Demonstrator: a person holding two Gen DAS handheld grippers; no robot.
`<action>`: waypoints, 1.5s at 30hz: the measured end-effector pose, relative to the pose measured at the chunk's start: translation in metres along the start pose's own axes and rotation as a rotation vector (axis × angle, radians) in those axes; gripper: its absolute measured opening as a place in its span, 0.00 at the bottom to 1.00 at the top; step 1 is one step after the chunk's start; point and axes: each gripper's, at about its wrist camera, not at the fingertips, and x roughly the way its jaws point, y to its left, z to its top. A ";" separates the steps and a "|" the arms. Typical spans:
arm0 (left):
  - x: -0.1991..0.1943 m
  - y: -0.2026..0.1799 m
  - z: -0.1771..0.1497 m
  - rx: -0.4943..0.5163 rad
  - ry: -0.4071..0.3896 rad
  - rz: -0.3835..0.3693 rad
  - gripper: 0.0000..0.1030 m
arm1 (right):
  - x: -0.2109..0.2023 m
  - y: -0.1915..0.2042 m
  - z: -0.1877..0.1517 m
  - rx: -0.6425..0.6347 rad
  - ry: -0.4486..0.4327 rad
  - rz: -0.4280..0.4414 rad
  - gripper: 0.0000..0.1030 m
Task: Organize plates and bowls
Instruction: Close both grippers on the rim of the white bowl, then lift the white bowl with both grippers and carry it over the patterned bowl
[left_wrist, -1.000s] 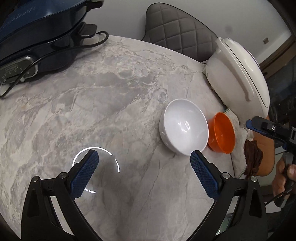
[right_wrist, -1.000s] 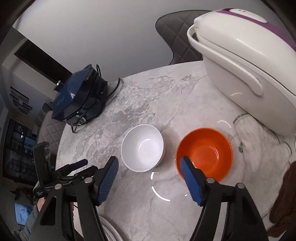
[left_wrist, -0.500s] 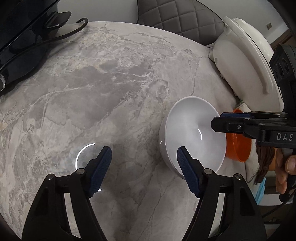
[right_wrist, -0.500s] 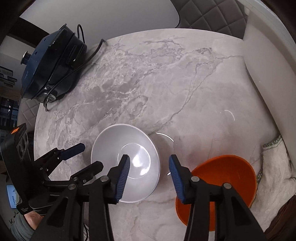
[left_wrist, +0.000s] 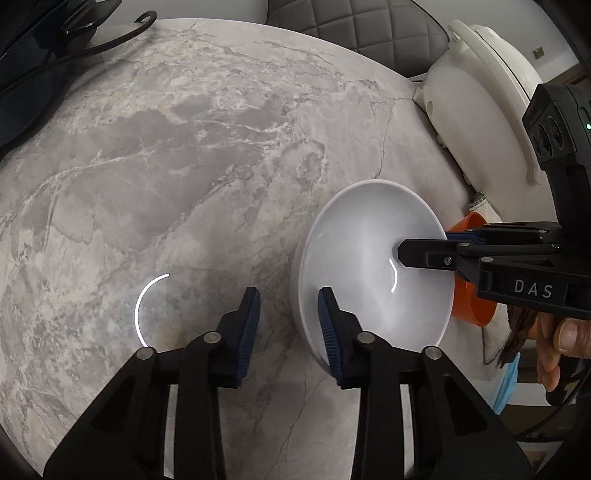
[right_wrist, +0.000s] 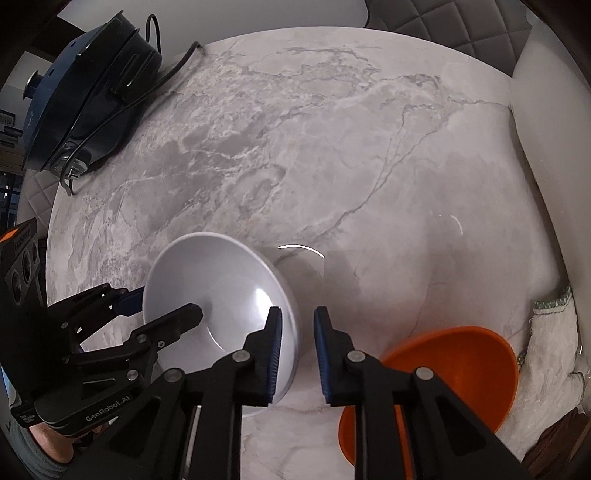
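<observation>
A white bowl (left_wrist: 373, 273) sits on the marble table (left_wrist: 184, 166), with an orange bowl (left_wrist: 469, 295) just behind it to the right. My left gripper (left_wrist: 288, 317) straddles the white bowl's near rim, jaws narrowed but with a gap showing. My right gripper (right_wrist: 297, 343) straddles the opposite rim of the white bowl (right_wrist: 218, 295), one finger inside and one outside, also with a gap. The orange bowl (right_wrist: 443, 376) lies right of the right gripper. Each gripper shows in the other's view, at the bowl's rim.
A white rice cooker (left_wrist: 480, 122) stands at the table's right edge on a white cloth (right_wrist: 550, 343). A dark blue appliance (right_wrist: 88, 88) with a black cord sits at the far left. A grey quilted chair (left_wrist: 362, 33) is behind the table.
Both grippers have moved in on the white bowl from opposite sides and narrowed their jaws around its rim. The bowl has tilted slightly.
</observation>
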 end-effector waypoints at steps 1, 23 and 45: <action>0.001 0.000 0.000 0.000 0.001 0.003 0.26 | 0.002 0.000 0.001 0.003 0.001 0.007 0.19; -0.010 -0.006 -0.010 0.019 0.028 -0.005 0.11 | 0.004 0.012 -0.008 -0.025 0.029 0.042 0.07; -0.069 -0.062 -0.068 0.098 0.024 -0.052 0.11 | -0.047 -0.001 -0.088 0.059 -0.041 0.167 0.09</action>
